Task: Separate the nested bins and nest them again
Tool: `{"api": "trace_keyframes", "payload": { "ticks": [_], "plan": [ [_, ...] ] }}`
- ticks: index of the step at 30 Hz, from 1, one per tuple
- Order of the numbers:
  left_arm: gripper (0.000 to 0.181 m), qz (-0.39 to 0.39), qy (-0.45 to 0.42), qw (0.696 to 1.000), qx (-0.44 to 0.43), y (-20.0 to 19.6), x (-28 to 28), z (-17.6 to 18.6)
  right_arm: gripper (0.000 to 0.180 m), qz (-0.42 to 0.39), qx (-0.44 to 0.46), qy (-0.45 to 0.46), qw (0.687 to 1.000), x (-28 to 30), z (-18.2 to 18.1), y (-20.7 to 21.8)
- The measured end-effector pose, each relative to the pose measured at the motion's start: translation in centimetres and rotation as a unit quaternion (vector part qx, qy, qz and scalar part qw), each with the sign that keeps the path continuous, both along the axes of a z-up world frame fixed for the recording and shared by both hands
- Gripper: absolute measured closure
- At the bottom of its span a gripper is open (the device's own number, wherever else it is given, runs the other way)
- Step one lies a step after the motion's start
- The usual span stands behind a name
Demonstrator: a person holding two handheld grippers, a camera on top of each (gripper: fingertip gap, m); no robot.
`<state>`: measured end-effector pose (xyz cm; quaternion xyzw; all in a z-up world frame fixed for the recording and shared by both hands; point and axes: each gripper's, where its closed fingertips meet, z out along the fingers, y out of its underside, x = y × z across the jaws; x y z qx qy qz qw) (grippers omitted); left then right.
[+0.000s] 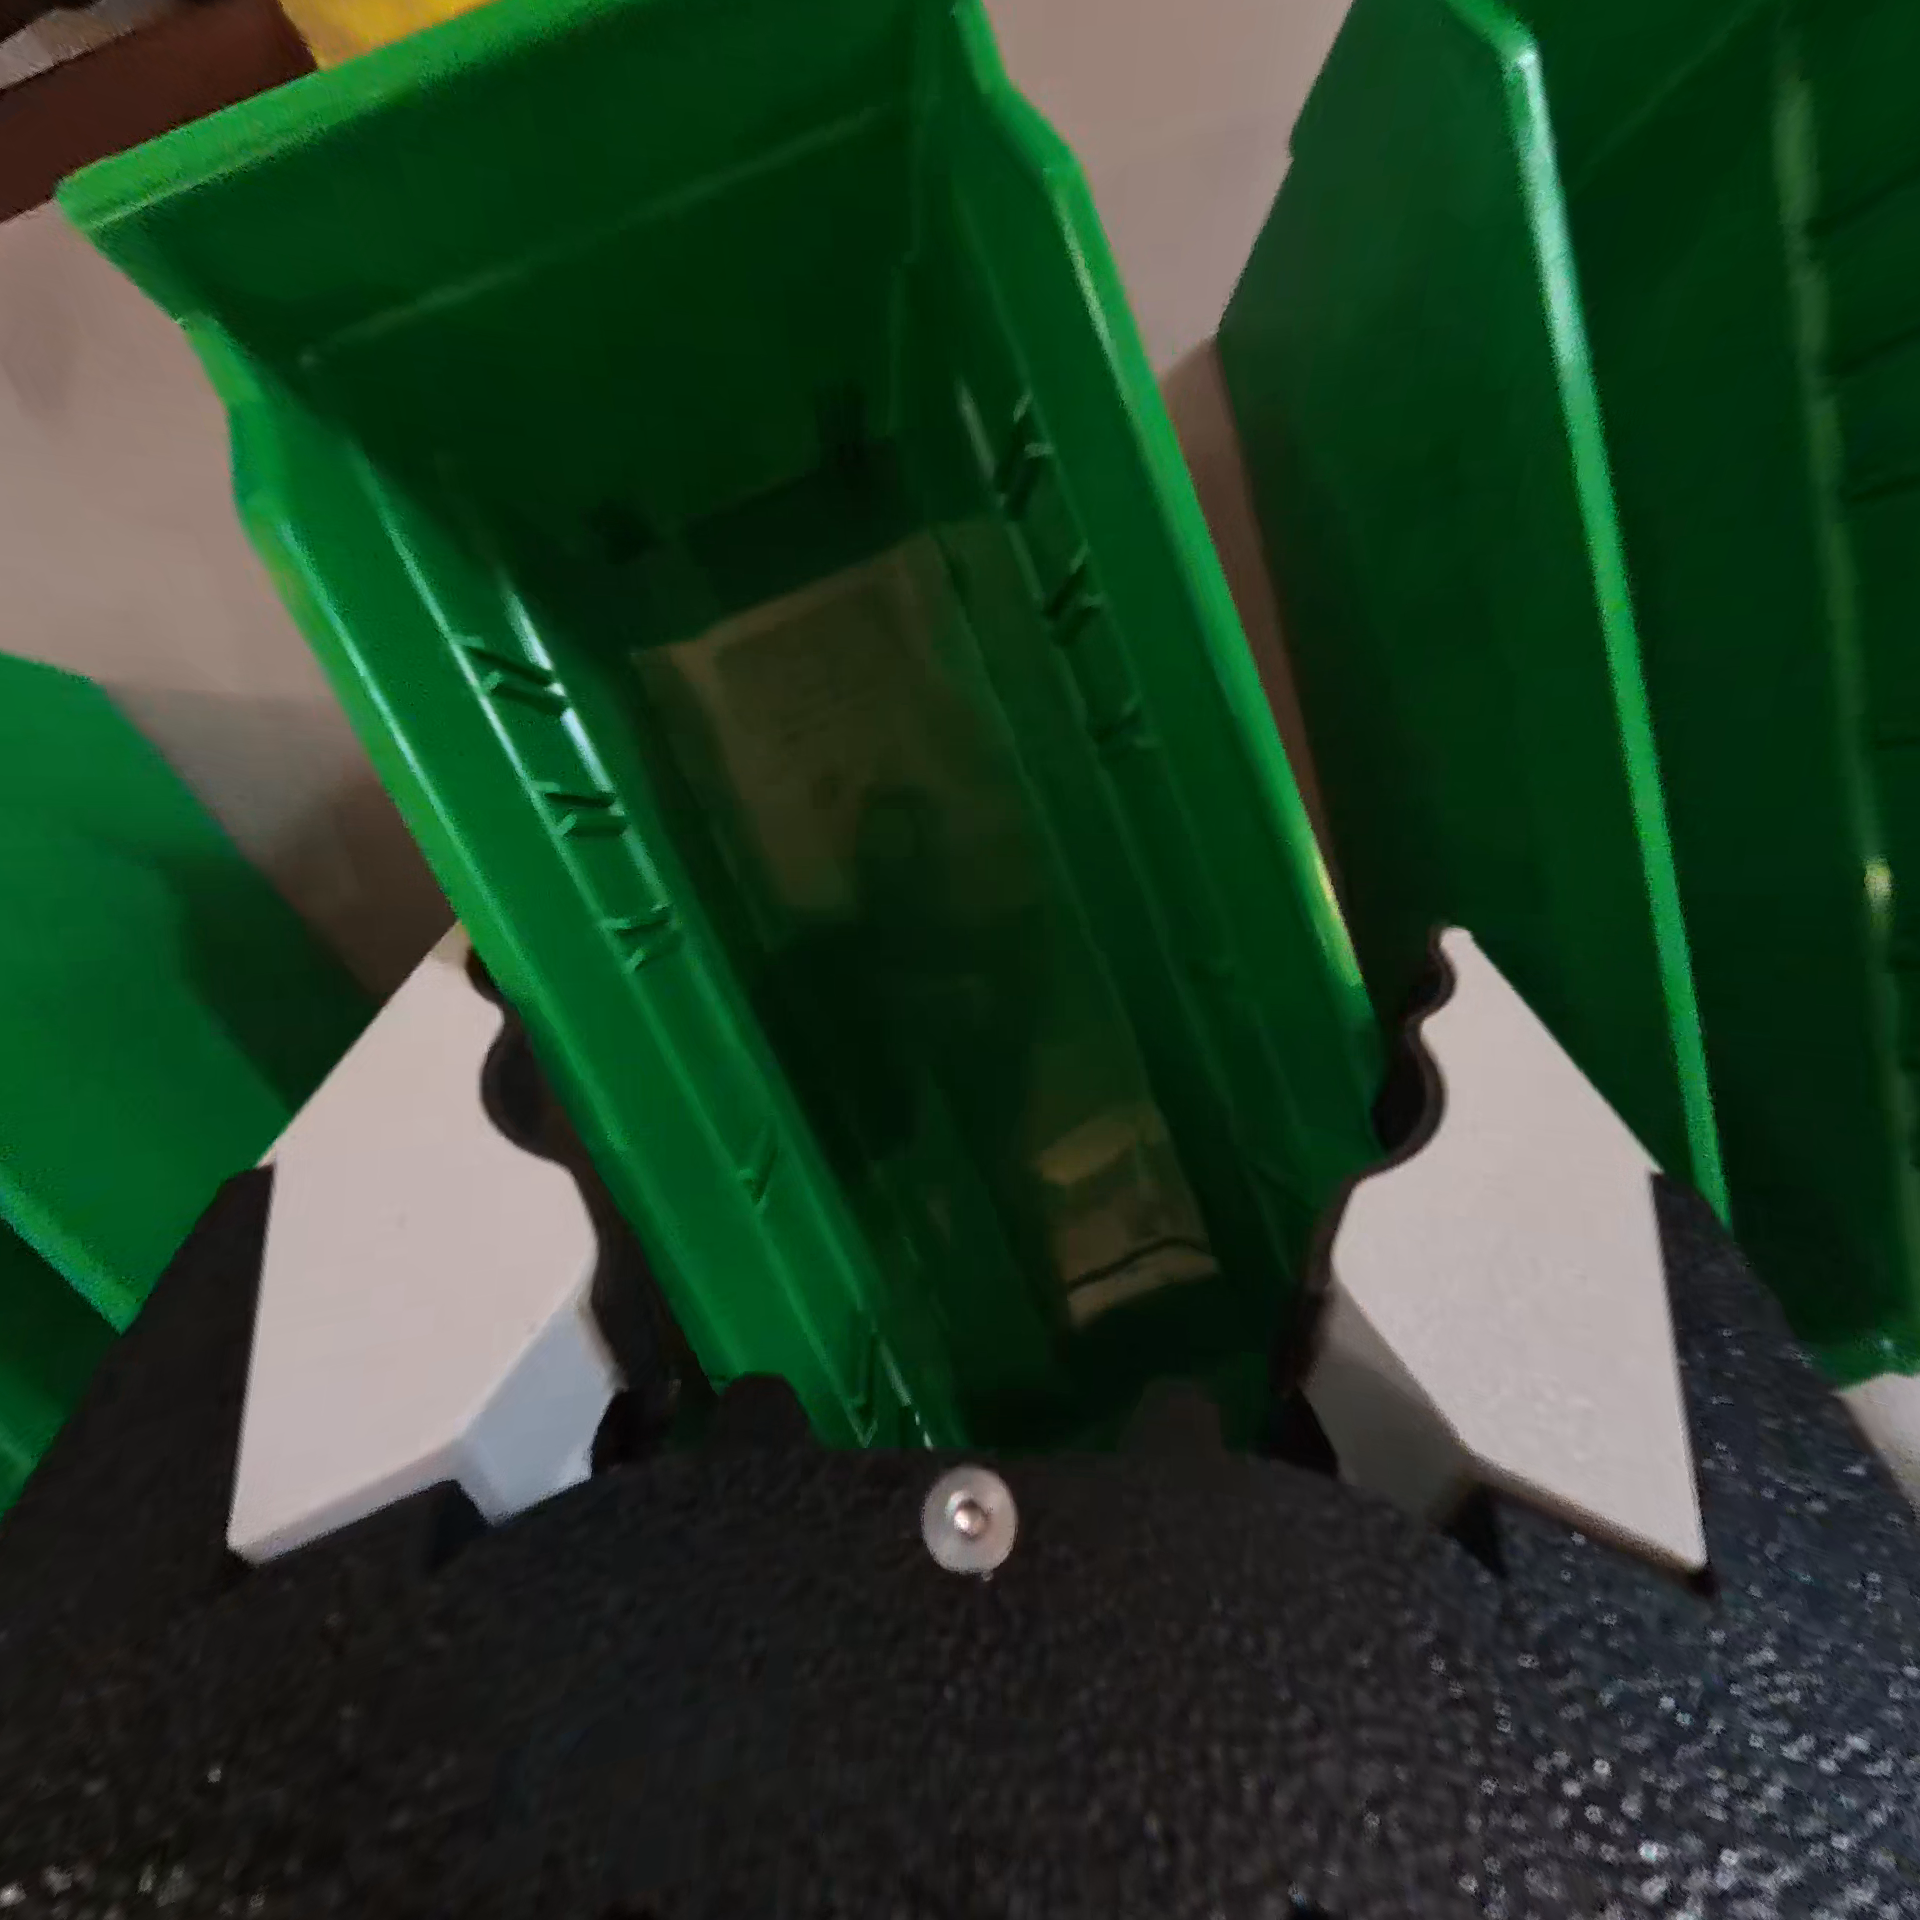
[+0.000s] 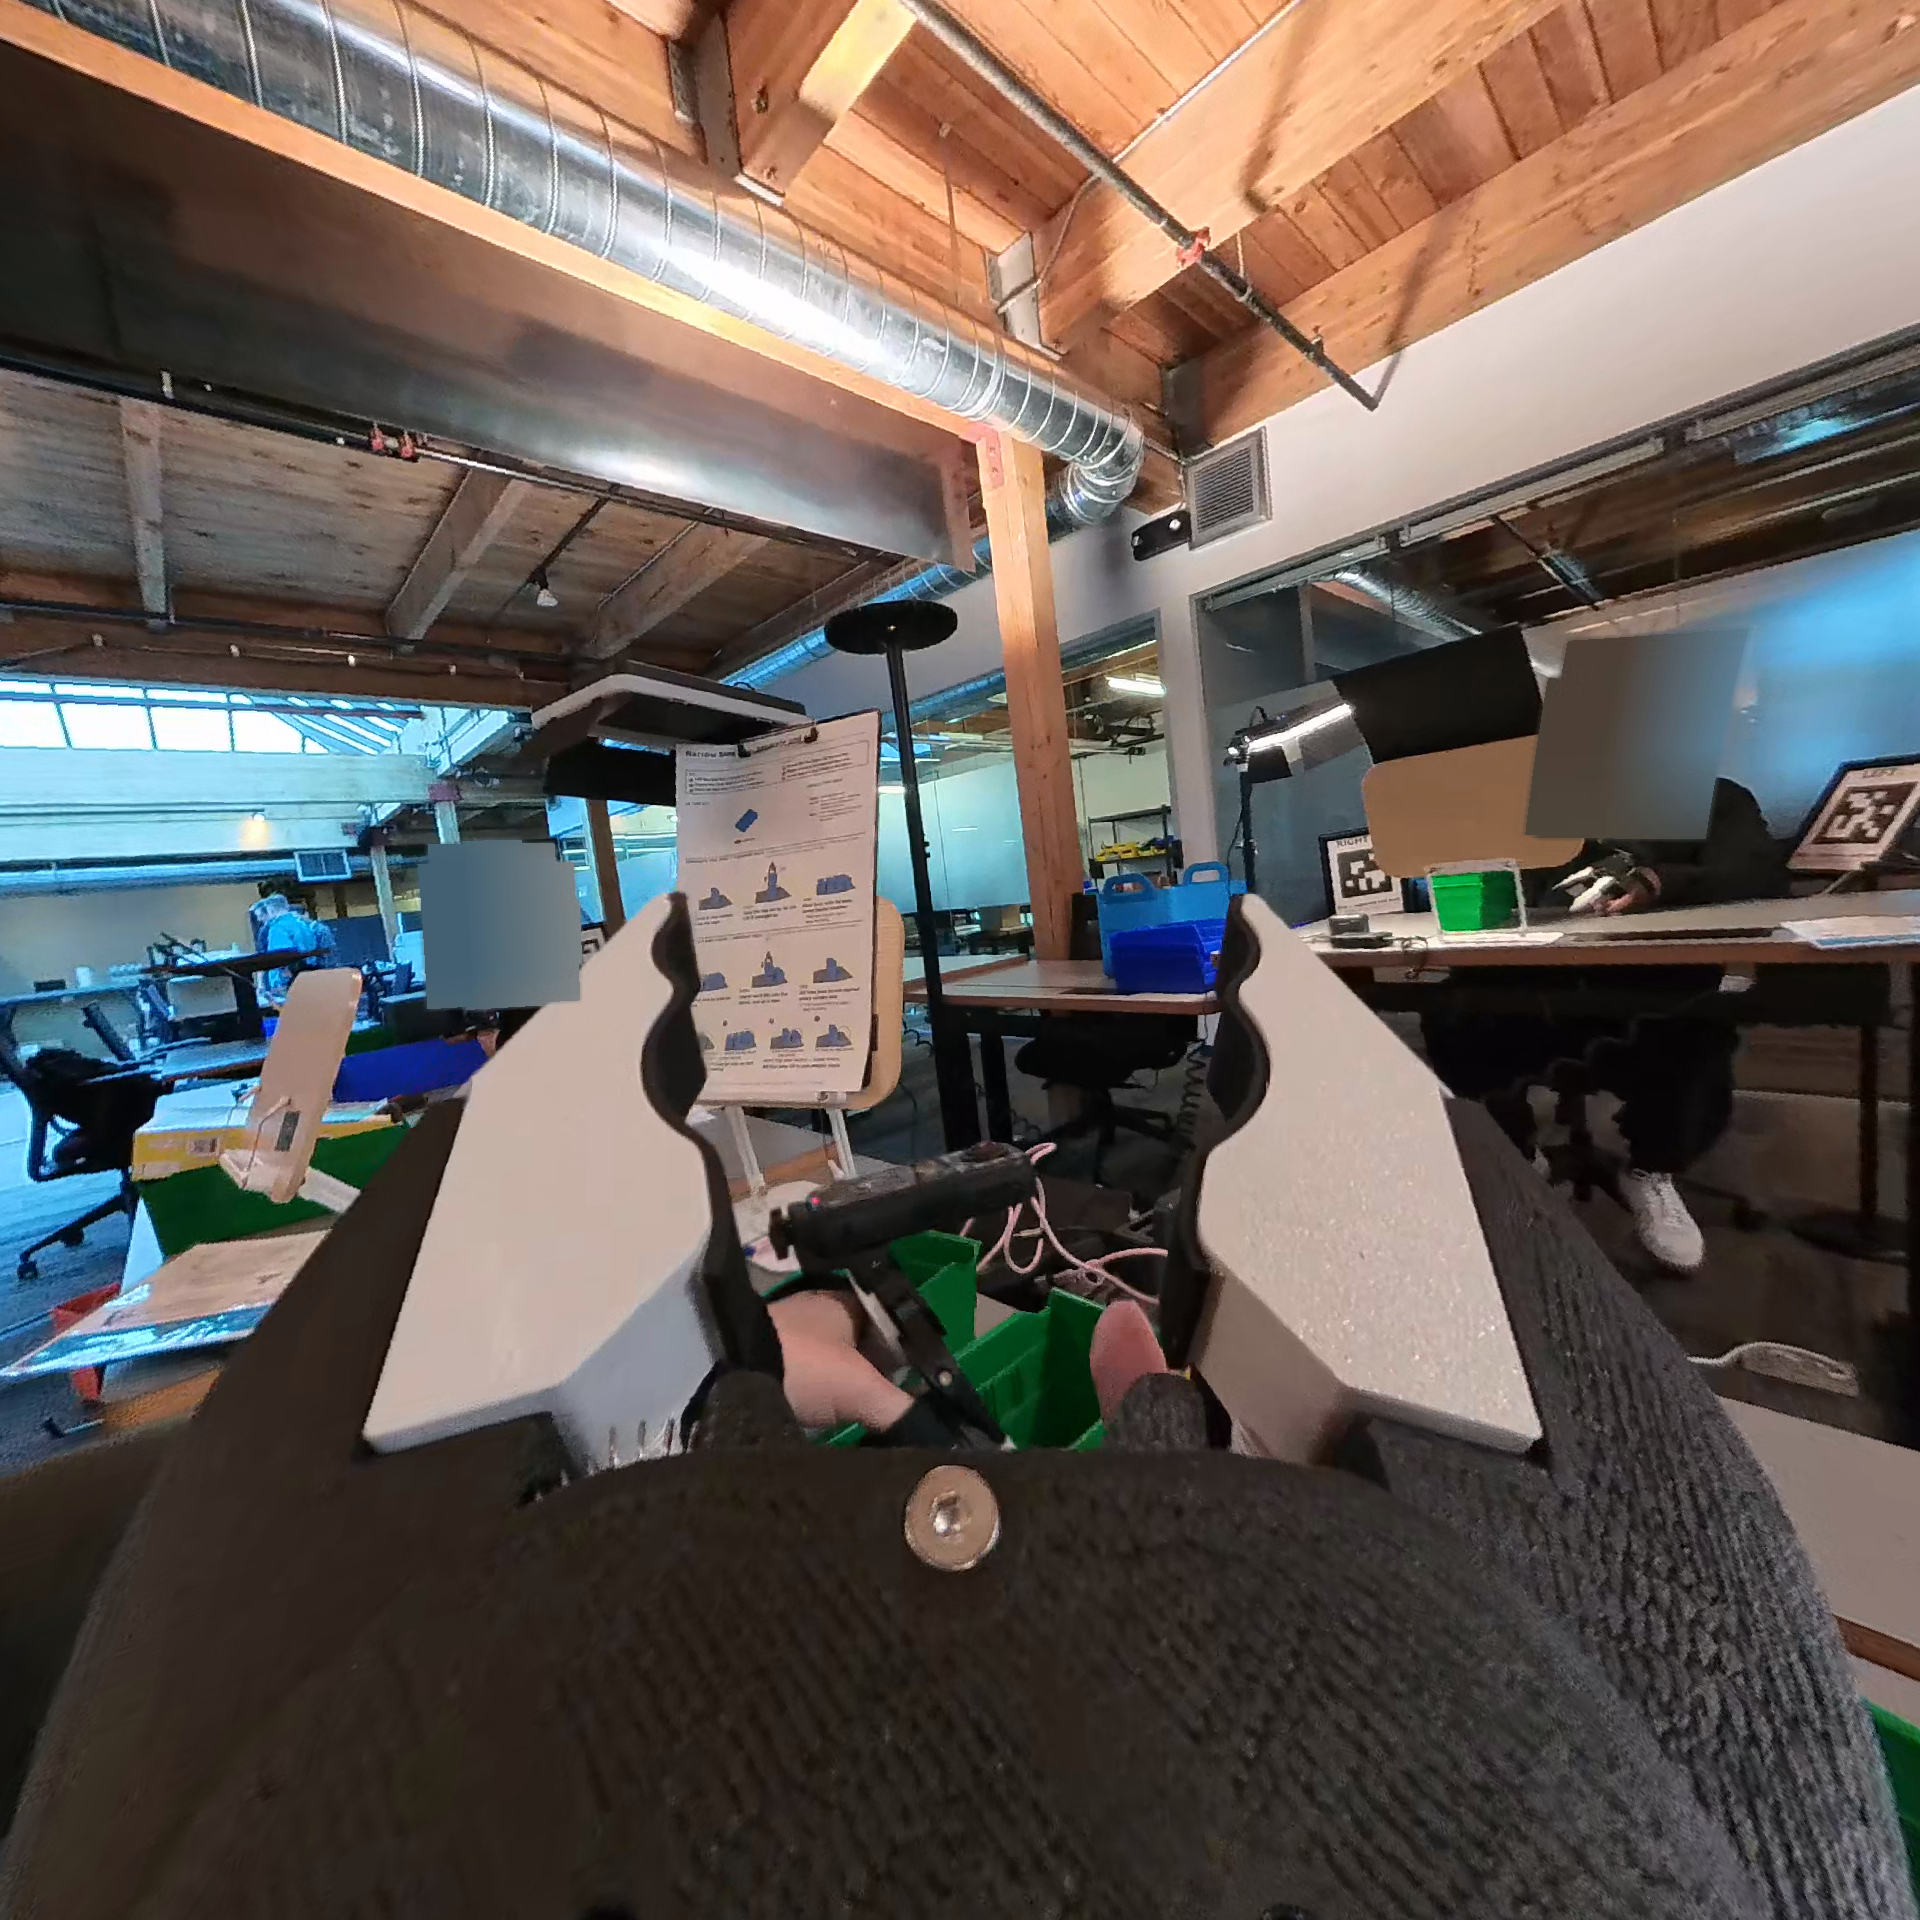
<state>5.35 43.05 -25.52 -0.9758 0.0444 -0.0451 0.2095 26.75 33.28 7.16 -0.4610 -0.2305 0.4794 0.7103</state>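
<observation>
Filling most of the left wrist view, a long green bin (image 1: 831, 727) runs from 6 o'clock up to 12 o'clock between the left gripper's (image 1: 956, 1039) white fingers (image 1: 416, 1195), which press on its two long outer walls and hold it. Its open top faces the camera, and a pale label (image 1: 821, 748) lies on its floor; the print is too blurred to read. A second green bin (image 1: 1507, 623) stands just beside it at 2 o'clock, a narrow strip of pale tabletop (image 1: 1174, 156) showing between their rims. Part of a third green bin (image 1: 125, 935) sits at 9 o'clock, apart from the held one, with bare surface between them.

The right gripper (image 2: 956, 1039) points up and outward over the room, its fingers (image 2: 582, 1195) spread wide with nothing between them. Low between them, at 6 o'clock, the green bins (image 2: 1029, 1371) show in part, with a gloved hand (image 2: 831, 1382) and the other gripper's dark body (image 2: 904, 1195) over them. A printed instruction sheet (image 2: 779, 914) stands clipped upright at 11 o'clock, carrying writing and small blue drawings. Far off at 3 o'clock, a small green bin (image 2: 1470, 899) and two square black-and-white marker cards (image 2: 1860, 826) rest on another tabletop (image 2: 1662, 940), and blue bins (image 2: 1164, 925) sit at 2 o'clock.
</observation>
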Motion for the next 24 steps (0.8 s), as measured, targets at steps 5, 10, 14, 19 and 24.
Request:
{"api": "trace_keyframes", "payload": {
  "ticks": [5,10,14,19,24],
  "plan": [
    [0.021,0.017,-0.017,1.000,-0.002,0.2,0.2,-0.3,0.080,0.005,-0.006,-0.021,1.000,-1.4,-0.5,0.2],
    [0.022,0.058,-0.094,0.994,-0.024,-0.3,1.0,-1.2,0.080,0.009,-0.012,-0.055,0.998,-2.8,-1.4,0.3],
    [0.040,0.041,-0.109,0.993,-0.012,-0.1,1.4,-0.8,0.080,0.008,-0.008,-0.068,0.998,-3.4,-1.6,0.1],
    [0.050,0.056,-0.114,0.992,0.018,0.8,0.7,-0.3,0.080,0.009,-0.007,-0.081,0.997,-3.9,-1.8,0.0],
    [0.053,0.052,-0.130,0.989,0.054,1.8,0.1,1.7,0.081,0.009,-0.011,-0.086,0.996,-4.0,-2.1,0.3]
  ]
}}
